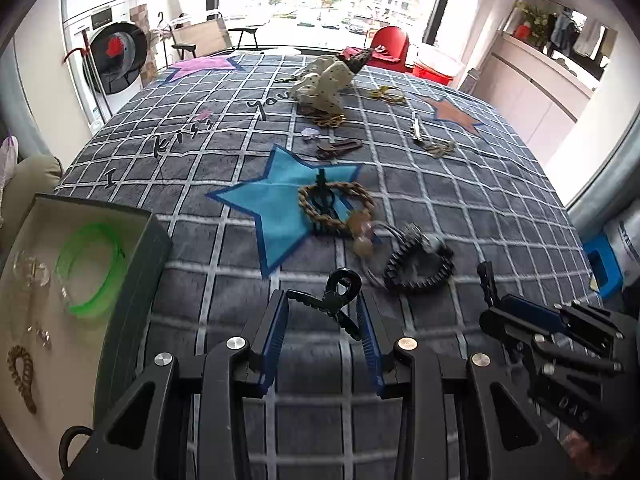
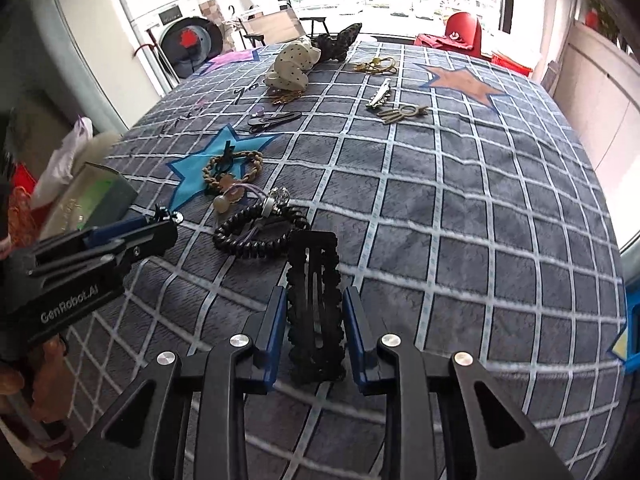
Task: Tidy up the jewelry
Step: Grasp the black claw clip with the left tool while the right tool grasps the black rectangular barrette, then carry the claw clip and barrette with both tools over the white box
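Crowding claws: coiled band (image 2: 256, 236), box (image 1: 132, 280).

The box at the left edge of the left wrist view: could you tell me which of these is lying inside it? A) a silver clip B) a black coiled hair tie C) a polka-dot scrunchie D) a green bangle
D: a translucent green bangle lies on the pale floor of the box; the other three items rest out on the checked blanket.
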Tool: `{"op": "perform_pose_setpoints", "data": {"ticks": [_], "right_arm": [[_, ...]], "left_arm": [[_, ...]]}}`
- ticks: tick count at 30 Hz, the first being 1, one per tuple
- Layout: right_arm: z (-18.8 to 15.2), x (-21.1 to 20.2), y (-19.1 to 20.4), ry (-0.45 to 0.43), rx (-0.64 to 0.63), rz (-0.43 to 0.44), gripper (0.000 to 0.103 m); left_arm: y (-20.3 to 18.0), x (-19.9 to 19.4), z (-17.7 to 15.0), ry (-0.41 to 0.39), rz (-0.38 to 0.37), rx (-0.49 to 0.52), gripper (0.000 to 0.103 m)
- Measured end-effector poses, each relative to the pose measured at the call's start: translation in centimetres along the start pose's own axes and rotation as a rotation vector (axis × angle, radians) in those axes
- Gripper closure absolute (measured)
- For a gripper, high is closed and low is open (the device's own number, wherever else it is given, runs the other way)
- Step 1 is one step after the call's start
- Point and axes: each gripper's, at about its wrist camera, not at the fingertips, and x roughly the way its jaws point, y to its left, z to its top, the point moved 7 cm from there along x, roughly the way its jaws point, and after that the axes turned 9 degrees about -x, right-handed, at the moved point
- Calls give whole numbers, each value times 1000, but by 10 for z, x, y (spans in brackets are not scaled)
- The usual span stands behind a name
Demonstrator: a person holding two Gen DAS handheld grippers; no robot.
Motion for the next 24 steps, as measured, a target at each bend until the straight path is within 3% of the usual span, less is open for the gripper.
{"op": "perform_pose_setpoints", "data": {"ticks": [14, 24], "right_arm": [[-28, -30, 10, -16, 77, 67, 72], [-36, -40, 31, -16, 85, 92, 72]], "left_arm": [[0, -51, -52, -7, -39, -12, 66], [18, -86, -68, -45, -25, -27, 66]]}}
